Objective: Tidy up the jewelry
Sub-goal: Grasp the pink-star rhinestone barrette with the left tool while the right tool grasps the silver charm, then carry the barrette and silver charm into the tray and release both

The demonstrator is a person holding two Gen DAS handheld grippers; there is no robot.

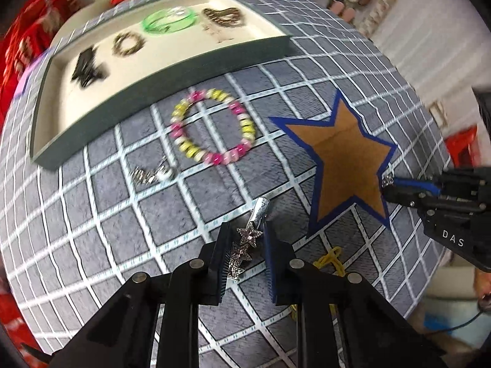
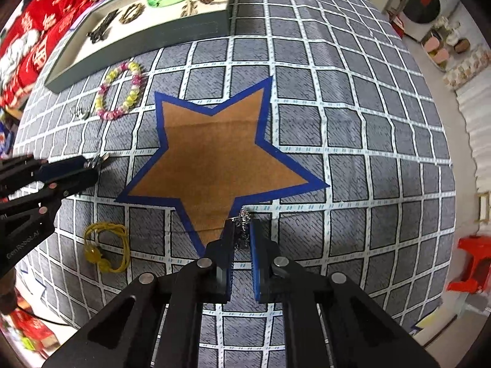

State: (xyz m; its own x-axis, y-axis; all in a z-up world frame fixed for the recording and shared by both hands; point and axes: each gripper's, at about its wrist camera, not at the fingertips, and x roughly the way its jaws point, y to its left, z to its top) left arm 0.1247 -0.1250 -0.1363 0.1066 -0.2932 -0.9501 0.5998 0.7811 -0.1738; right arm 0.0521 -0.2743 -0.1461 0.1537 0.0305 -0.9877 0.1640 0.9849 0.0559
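1. Left wrist view: the left gripper (image 1: 245,239) points down at a grey cloth (image 1: 101,233) with a white grid that covers the counter. Its fingers (image 1: 222,254) are clenched on a silver hair clip (image 1: 250,233) set with three small stars; the smooth end of the clip sticks out past the fingertips.
2. Just beyond the clip lies a bead bracelet (image 1: 213,127) in pink, yellow and white, flat on the cloth, and near its lower left a small silver trinket (image 1: 155,174), too blurred to name.
3. Behind the bracelet stands a shallow tray (image 1: 172,70) with dark green walls and a cream floor. In it lie a green bangle (image 1: 168,20), a brown ring-shaped piece (image 1: 129,44), a dark piece (image 1: 87,67) at the left end and a brown chain (image 1: 222,15) at the right.
4. A brown star with a blue border (image 1: 346,159) is printed on the cloth to the right. At its lower right edge the right gripper (image 1: 388,185) reaches in from the side with something small and silver at its tip. A yellow cord (image 1: 330,259) shows partly behind the left gripper's right finger.
5. Right wrist view: the right gripper (image 2: 242,227) points straight down at the star's (image 2: 214,153) lower point. Its fingers (image 2: 228,239) are clenched on a thin silver chain (image 2: 244,217), whose little ornament shows at the fingertips.
6. At the left edge the left gripper (image 2: 92,168) holds the hair clip (image 2: 99,159) just above the cloth (image 2: 368,122). The yellow cord (image 2: 106,250) lies coiled below it, the bead bracelet (image 2: 121,92) and silver trinket (image 2: 80,112) lie farther up, and the tray (image 2: 147,33) with its pieces sits at the top.
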